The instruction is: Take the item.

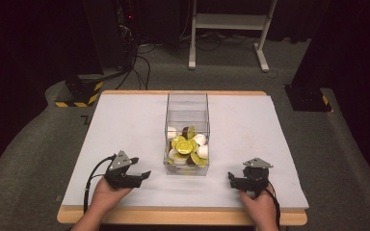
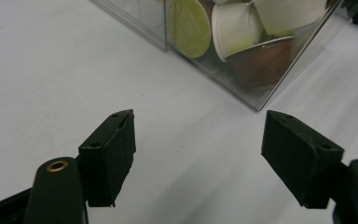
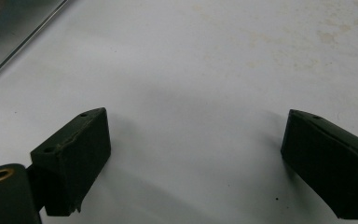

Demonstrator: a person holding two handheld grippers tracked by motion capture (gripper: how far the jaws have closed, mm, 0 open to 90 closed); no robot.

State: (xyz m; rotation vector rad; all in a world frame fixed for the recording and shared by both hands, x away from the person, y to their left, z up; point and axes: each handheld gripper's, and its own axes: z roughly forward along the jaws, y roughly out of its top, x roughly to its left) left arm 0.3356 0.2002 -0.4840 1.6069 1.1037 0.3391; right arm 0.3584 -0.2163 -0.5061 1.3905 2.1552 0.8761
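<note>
Box between left tool, right tool

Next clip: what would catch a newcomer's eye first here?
A clear box in the middle of the white table, holding gold, green, white and brown capsules. On either side, near the front edge, rest the left hand-held gripper and the right hand-held gripper, both open and empty.

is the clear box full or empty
Partly full: the clear box holds a pile of coffee capsules in its lower part, with the upper part empty.
</note>
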